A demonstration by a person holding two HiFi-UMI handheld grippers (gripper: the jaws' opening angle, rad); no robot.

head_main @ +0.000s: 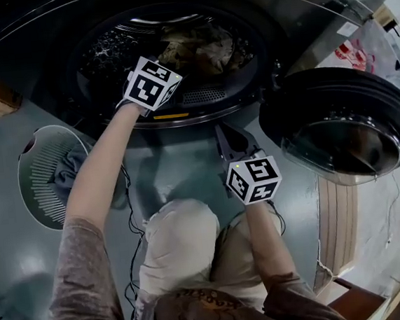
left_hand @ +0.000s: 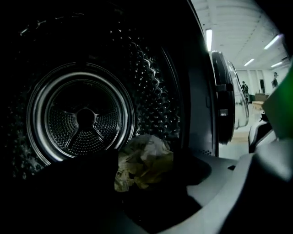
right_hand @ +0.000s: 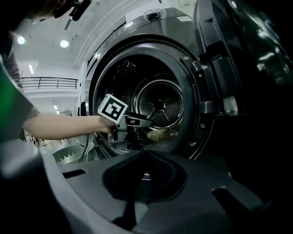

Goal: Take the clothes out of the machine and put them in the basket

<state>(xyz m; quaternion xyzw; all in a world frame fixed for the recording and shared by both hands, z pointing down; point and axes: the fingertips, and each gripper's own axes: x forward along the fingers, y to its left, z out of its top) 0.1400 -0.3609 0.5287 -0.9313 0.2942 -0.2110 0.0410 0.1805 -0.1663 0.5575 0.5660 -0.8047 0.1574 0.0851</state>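
The crumpled pale garment (left_hand: 145, 155) lies low in the drum (left_hand: 80, 119), near its mouth — just ahead of the left hand-held gripper (left_hand: 146, 180), jaws wide, nothing pinched. Better to push into a thick fold before closing, so it lifts whole. The right hand-held gripper (right_hand: 144, 176) hangs outside, shut and empty; the basket (head_main: 37, 189) stands leftward.

head view above the drum (head_main: 101, 49), left gripper view inside, right gripper view outside
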